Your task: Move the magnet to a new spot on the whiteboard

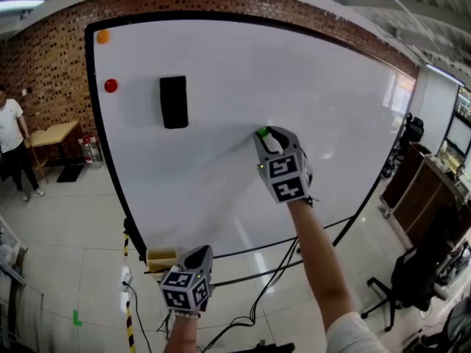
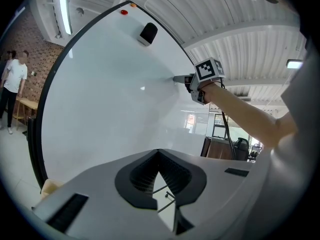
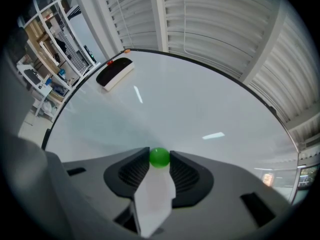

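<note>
Right gripper view looks along the right tool [image 3: 159, 160], whose two dark pads pinch a small round green magnet [image 3: 159, 157] at their very tips, one pad touching it on each side. The magnet sits against the whiteboard [image 3: 200, 109], near the middle of the white face. Head view shows that tool held up at arm's length with its tips at the board, while the left tool [image 1: 203, 253] hangs low, below the board's bottom edge and well apart from it. Left gripper view shows the left tool's pads pressed together at the tips with nothing between them. Toward the board's upper left corner a black eraser [image 1: 174, 101] clings to the face, with a red magnet [image 1: 110, 85] just beside it and an orange magnet [image 1: 103, 36] above that one, at the corner. A person [image 1: 10, 149] stands at the far left.
</note>
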`<state>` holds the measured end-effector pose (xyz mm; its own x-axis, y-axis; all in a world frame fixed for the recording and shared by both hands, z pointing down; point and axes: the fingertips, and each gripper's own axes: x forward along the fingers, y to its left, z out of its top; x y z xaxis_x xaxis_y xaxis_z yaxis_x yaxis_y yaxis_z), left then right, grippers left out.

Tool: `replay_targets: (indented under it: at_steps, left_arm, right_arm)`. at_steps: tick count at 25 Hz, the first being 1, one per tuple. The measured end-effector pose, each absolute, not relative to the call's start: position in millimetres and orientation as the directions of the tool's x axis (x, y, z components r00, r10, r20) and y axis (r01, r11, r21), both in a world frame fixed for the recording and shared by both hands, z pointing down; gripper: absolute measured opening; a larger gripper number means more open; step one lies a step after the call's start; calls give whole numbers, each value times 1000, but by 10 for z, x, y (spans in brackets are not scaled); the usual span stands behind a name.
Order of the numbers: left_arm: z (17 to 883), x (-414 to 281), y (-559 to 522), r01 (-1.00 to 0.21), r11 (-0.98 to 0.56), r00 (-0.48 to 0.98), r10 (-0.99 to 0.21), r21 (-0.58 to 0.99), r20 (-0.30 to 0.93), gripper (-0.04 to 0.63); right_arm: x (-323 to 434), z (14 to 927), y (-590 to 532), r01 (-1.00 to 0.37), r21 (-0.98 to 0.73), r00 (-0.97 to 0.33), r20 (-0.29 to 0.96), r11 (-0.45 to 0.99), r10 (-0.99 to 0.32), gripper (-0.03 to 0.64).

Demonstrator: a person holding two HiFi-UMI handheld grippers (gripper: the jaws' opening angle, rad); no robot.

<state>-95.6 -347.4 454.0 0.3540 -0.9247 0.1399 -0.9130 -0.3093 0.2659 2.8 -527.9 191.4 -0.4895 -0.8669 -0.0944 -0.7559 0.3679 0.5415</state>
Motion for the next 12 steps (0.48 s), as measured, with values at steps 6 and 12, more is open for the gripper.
replay_targets:
  at_steps: [6,12]
  left_arm:
    - [4542,-844,-3526,-912,-312,359,-921,268,151,-3]
    - [4513,-598,-3617,-913,-320,367,-915,252,168,-3]
  right_arm:
    - [222,1928,-5027,-776,471,-529,-127,419,-839,163]
    - [675,2527,-4605,-793,255,-594,-122,553,-795,60]
